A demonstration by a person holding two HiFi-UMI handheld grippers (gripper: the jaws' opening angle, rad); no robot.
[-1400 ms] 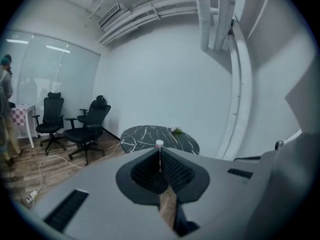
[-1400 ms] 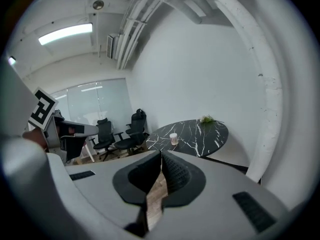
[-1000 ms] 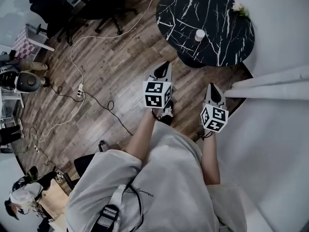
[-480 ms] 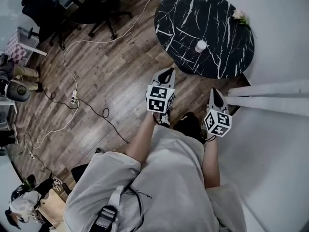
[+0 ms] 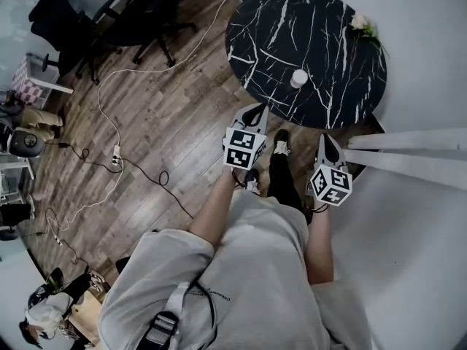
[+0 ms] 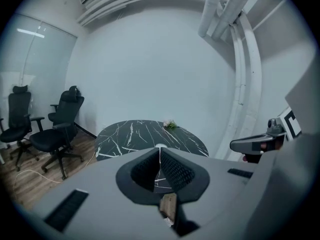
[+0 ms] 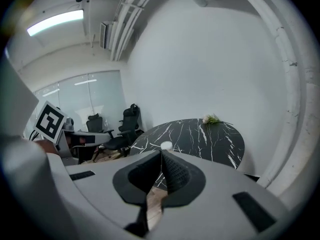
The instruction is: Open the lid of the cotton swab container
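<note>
White cylindrical cotton swab container (image 5: 298, 78) stood on the round black marble table (image 5: 328, 35); the left gripper (image 5: 257, 109) and right gripper (image 5: 326, 138) had empty fingers pressed together.

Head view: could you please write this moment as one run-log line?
task: not started | left gripper: shut, empty | right gripper: shut, empty | container: on table, untouched
</note>
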